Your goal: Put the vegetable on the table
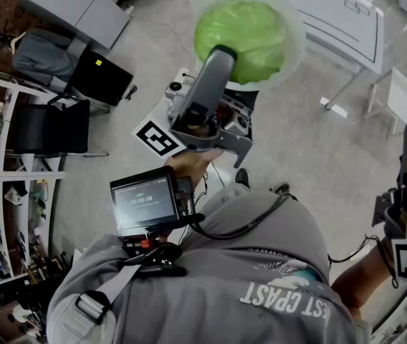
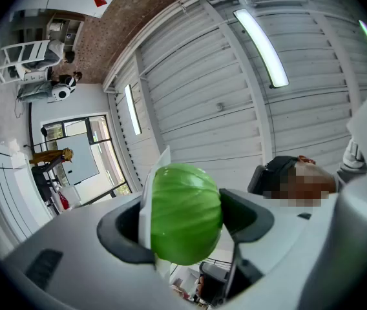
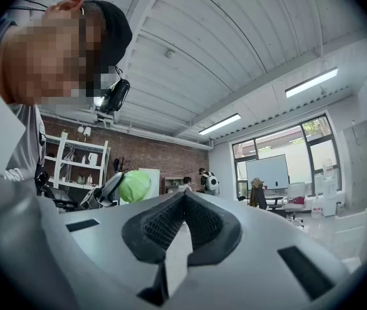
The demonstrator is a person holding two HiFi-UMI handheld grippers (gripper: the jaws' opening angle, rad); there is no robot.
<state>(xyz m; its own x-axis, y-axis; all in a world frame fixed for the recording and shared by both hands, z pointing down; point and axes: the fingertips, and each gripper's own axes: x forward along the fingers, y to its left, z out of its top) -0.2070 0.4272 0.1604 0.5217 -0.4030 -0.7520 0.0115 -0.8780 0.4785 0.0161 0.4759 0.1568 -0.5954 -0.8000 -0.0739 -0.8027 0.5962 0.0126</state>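
The left gripper point(image 2: 185, 226) is clamped on the vegetable point(image 1: 241, 40), a round green head wedged between the two dark pads, with a thin pale wrapping point(image 2: 148, 196) caught against the pad at nine o'clock. The gripper tilts upward, holding the vegetable in the air at twelve o'clock in the head view, above the grey floor point(image 1: 297, 142). The white table point(image 1: 336, 13) stands at about two o'clock from the vegetable, apart from it. The right gripper point(image 3: 183, 202) is closed, its pad tips meeting with nothing between them. In the head view it sits low at the four o'clock edge. In the right gripper view, the vegetable shows at ten o'clock from the jaw tips.
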